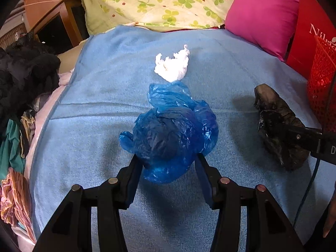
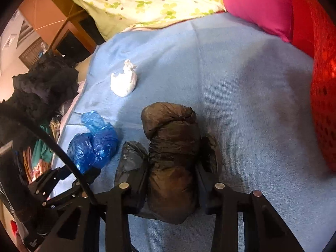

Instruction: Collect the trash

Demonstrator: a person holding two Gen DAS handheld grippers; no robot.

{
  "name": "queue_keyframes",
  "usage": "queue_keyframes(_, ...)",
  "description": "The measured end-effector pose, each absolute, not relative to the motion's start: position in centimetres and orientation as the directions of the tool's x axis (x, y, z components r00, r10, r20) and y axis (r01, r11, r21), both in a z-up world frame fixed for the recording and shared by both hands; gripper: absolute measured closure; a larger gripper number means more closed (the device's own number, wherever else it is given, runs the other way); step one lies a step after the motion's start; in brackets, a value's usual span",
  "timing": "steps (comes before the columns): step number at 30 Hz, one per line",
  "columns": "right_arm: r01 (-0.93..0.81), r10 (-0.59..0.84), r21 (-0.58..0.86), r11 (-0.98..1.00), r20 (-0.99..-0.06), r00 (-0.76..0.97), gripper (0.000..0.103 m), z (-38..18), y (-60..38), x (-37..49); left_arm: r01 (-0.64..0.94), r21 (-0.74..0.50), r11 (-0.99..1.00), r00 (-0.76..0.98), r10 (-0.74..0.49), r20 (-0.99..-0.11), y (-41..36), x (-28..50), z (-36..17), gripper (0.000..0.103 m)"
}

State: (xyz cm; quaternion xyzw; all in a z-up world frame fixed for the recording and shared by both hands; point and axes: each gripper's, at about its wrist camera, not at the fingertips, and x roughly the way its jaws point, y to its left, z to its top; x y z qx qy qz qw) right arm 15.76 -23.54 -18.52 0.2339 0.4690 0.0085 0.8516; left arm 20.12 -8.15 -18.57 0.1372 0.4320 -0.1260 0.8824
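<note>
Left wrist view — three trash bags (image 1: 168, 138) on one blue blanket (image 1: 105, 79) — both jaws clamped, one bag each.

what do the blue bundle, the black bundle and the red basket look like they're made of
Blue bundle: thin translucent plastic film, glossy, crinkled with bright highlights. Black bundle: similar thin plastic bag film, duller sheen, creased. Red basket: likely rigid moulded plastic, with a perforated wall.

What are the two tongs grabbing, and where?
Left tongs squeeze the blue bag at its near sides. Right tongs squeeze the black bag around its middle.
</note>
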Motion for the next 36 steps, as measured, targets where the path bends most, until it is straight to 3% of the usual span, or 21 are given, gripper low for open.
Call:
queue_keyframes(6, 0.232, 0.252, 0.417, 0.879, -0.817, 0.518, 0.059, -19.5, -24.2, 15.6, 0.339, 0.18, 0.923, 0.625, -0.078, -0.777, -8.5, 19.8, -18.4, 0.05)
queue_keyframes(10, 0.251, 0.281, 0.458, 0.853, -0.808, 0.518, 0.058, -19.9, -24.7, 15.6, 0.343, 0.215, 0.915, 0.626, -0.052, -0.778, -8.8, 19.8, -19.0, 0.044)
queue_keyframes(19, 0.238, 0.309, 0.493, 0.837, -0.784, 0.539, 0.046, -20.0, -24.8, 15.2, 0.346, 0.215, 0.913, 0.588, -0.033, -0.808, -8.7, 20.3, -20.5, 0.044)
queue_keyframes(36, 0.235, 0.362, 0.56, 0.794, -0.747, 0.557, 0.045, -20.2, -25.7, 14.8, 0.351, 0.227, 0.908, 0.594, -0.028, -0.804, -8.9, 20.1, -20.6, 0.041)
